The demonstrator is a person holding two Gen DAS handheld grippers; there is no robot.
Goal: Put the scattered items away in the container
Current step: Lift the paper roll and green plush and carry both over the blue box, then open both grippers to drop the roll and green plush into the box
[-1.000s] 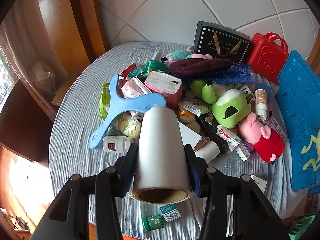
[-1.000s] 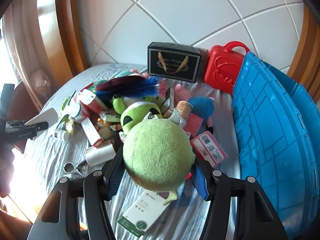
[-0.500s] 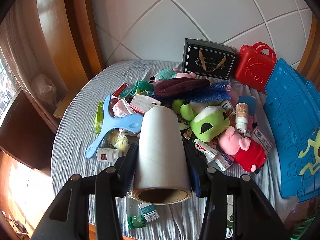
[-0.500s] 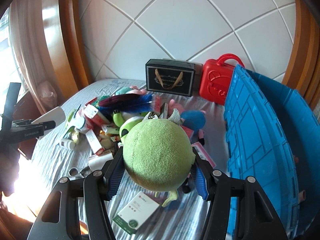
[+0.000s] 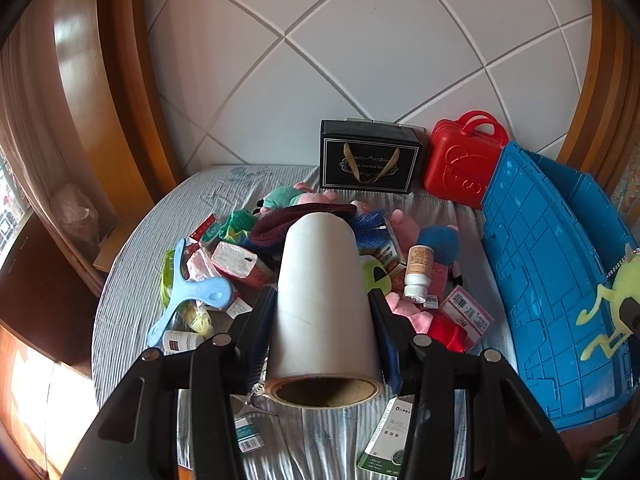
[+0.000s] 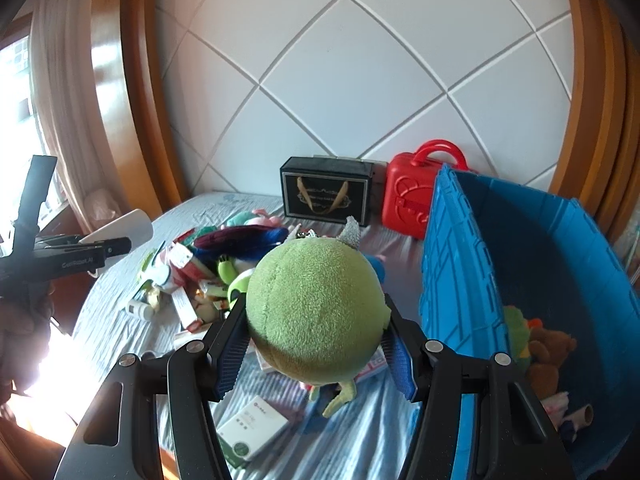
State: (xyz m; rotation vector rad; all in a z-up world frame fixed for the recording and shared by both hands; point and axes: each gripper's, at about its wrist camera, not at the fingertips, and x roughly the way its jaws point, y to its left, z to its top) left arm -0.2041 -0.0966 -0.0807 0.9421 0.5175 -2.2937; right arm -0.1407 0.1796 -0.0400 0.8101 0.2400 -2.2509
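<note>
Roll (image 5: 324, 300) sat clamped between the blue pads of the left gripper (image 5: 323, 320), white, its open cardboard end facing the camera, held above the bed (image 5: 132, 272). Below it lay the clutter: a light blue plastic tool (image 5: 188, 300), a small white bottle (image 5: 182, 340), a tan-topped bottle (image 5: 418, 270), a pink pack (image 5: 240, 262), a maroon plush (image 5: 296, 220), a pink and red plush (image 5: 432, 320), and a green and white box (image 5: 386, 440) near the bed's front edge. Against the white quilted wall (image 5: 380, 48) stood a black gift bag (image 5: 368, 160) and, just beside it, a red case (image 5: 464, 160). The blue crate (image 5: 540, 280) stood at the right, and a green plush (image 5: 624, 292) hung over its far right side.

Right wrist view: the right gripper (image 6: 314, 344) was clenched on the green plush (image 6: 316, 308), round body between the pads, legs dangling underneath. It hung over the bed (image 6: 360, 432), just beside the crate's near wall (image 6: 460, 280) and not yet inside it. In the crate's bottom lay a brown bear (image 6: 548, 348) and other small things, too jumbled to name. The green and white box (image 6: 252, 428) lay below the gripper. At the left edge the left gripper (image 6: 100, 250) showed with the roll (image 6: 124, 226) in it, a hand (image 6: 24, 316) behind it. The black bag (image 6: 326, 196) and red case (image 6: 416, 188) stood at the wall.
</note>
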